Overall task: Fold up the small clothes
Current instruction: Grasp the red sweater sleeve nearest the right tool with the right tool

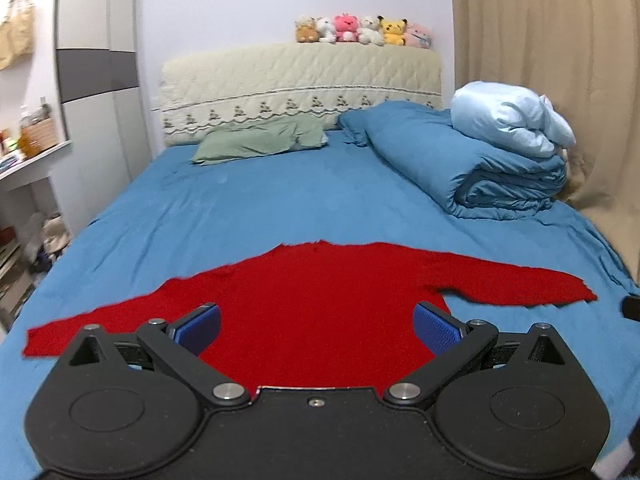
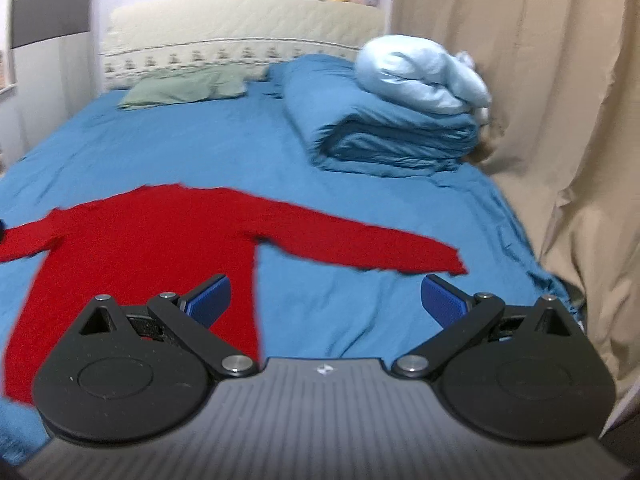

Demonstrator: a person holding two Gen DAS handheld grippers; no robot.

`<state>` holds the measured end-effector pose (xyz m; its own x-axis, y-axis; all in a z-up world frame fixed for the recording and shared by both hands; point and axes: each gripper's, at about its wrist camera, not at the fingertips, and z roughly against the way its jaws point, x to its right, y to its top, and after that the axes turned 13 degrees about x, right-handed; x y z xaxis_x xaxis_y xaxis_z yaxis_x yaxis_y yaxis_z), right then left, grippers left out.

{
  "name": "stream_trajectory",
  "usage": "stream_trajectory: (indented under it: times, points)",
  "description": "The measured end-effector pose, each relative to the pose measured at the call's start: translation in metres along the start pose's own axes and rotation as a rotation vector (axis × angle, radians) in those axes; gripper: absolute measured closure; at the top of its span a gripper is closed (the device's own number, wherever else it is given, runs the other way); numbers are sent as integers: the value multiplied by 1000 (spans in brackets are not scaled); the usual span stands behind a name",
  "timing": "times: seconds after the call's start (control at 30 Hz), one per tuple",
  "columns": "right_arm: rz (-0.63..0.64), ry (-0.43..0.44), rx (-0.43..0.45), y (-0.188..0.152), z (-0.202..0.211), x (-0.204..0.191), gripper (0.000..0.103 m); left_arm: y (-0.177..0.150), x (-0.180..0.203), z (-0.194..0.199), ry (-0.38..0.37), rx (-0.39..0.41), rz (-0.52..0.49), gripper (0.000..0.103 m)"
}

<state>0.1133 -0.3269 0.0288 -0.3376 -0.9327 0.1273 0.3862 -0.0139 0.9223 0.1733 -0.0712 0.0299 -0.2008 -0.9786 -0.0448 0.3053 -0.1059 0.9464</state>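
Observation:
A small red long-sleeved sweater (image 1: 316,300) lies flat on the blue bed sheet (image 1: 240,200), both sleeves spread out to the sides. My left gripper (image 1: 318,322) is open and empty, hovering over the sweater's body near its lower part. In the right wrist view the sweater (image 2: 140,248) lies to the left, its right sleeve (image 2: 360,244) stretching across. My right gripper (image 2: 326,298) is open and empty above the sheet, just in front of that sleeve and right of the sweater's side edge.
A folded blue duvet (image 1: 472,160) with a pale blue bundle (image 1: 512,116) on top lies at the back right. A green pillow (image 1: 260,140) rests by the quilted headboard (image 1: 300,80), with several plush toys on it. Beige curtain (image 2: 540,120) hangs right; shelves stand left.

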Motion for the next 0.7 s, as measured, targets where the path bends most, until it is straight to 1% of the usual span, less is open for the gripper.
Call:
stream_trajectory:
  times: [0.1, 0.17, 0.2, 0.3, 0.37, 0.43, 0.57, 0.63, 0.67, 0.7]
  points:
    - [-44, -39, -50, -7, -63, 25, 0, 2, 8, -57, -24, 5, 3, 0]
    - [-123, -48, -102, -16, -108, 44, 0, -1, 15, -97, -45, 7, 0, 0]
    - [-179, -40, -129, -22, -130, 56, 0, -4, 20, -120, -54, -14, -2, 0]
    - [-321, -57, -201, -43, -195, 88, 0, -19, 30, -184, -94, -96, 12, 0]
    - [-376, -86, -224, -59, -234, 103, 0, -32, 35, -223, -114, -152, 34, 0]
    - [-404, -111, -233, -76, -265, 111, 0, -48, 41, -263, -129, -223, 54, 0]
    - [-502, -150, -268, -105, -316, 124, 0, -74, 50, -322, -123, -329, 79, 0]
    - [-557, -167, -273, -119, -336, 130, 8, -86, 53, -343, -112, -361, 82, 0]
    - [-578, -181, -271, -124, -344, 131, 13, -90, 55, -350, -106, -369, 79, 0]
    - [-596, -190, -257, -127, -347, 132, 17, -95, 57, -356, -101, -375, 71, 0]
